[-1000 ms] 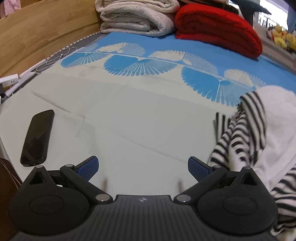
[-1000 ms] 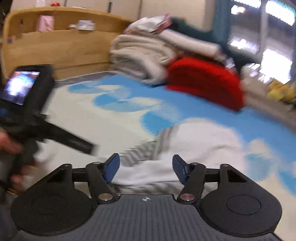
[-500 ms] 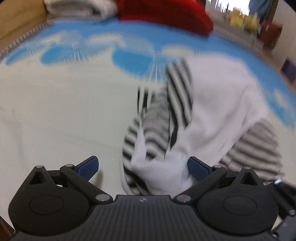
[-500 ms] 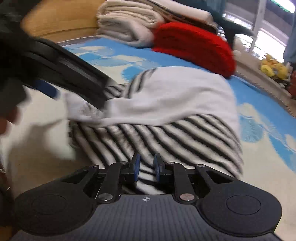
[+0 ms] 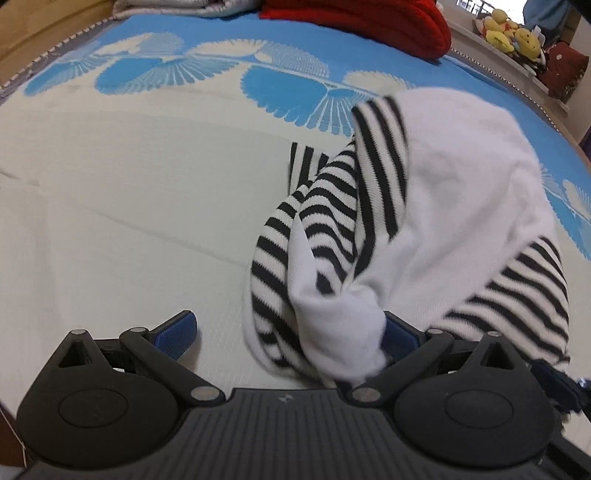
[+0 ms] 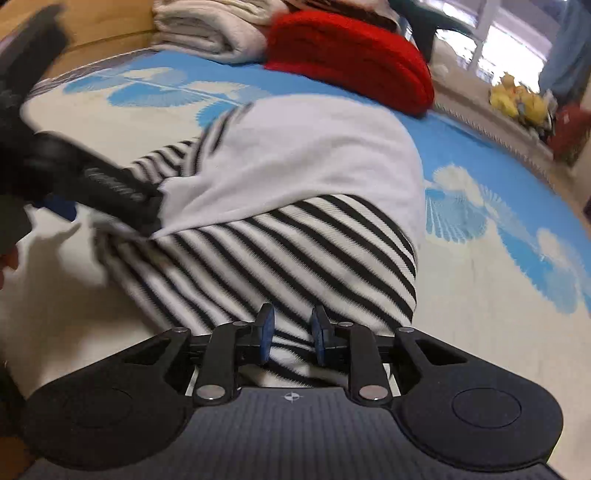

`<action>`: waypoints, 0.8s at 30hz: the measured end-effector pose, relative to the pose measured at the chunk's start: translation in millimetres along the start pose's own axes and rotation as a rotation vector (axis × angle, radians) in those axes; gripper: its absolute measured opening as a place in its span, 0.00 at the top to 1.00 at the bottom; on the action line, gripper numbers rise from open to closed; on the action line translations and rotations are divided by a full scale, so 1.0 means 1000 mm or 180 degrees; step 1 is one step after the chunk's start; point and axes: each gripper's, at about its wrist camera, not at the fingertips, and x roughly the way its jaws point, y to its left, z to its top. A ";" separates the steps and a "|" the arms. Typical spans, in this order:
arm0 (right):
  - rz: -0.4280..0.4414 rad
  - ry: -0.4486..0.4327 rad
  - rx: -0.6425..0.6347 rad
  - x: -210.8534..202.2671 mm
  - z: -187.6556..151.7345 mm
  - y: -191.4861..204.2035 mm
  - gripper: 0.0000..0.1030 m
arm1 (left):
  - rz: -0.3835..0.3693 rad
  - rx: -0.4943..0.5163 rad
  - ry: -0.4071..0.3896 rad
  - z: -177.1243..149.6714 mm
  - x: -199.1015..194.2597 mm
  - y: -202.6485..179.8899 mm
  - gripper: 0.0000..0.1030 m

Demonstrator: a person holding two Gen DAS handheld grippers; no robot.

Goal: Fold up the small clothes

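A small garment point(image 5: 461, 192), white with black-and-white striped parts, lies crumpled on the bed cover point(image 5: 129, 184). My left gripper point(image 5: 288, 330) is open wide over its near left corner. A white fold rests against the right finger point(image 5: 399, 334), and the left finger is clear of the cloth. In the right wrist view the garment point(image 6: 295, 177) fills the middle. My right gripper point(image 6: 291, 325) has its narrow jaws on the striped hem, with cloth between the pads, and they are opening slightly. The left gripper's fingers point(image 6: 118, 192) reach in at the garment's white left edge.
A folded red blanket point(image 6: 351, 59) and folded cream blankets point(image 6: 210, 29) sit at the head of the bed against a wooden headboard point(image 6: 110, 26). Yellow plush toys point(image 5: 509, 33) lie on a ledge at the far right. A hand point(image 6: 7, 258) shows at the left edge.
The left gripper swung right from the bare cover to the garment's corner, staying open. The right gripper dropped toward the striped hem and its jaws narrowed from wide to a small gap around it.
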 end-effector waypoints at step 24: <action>-0.0163 -0.0261 -0.0031 -0.094 -0.020 0.013 0.45 | 0.0073 0.0193 -0.0545 -0.036 -0.067 0.023 0.00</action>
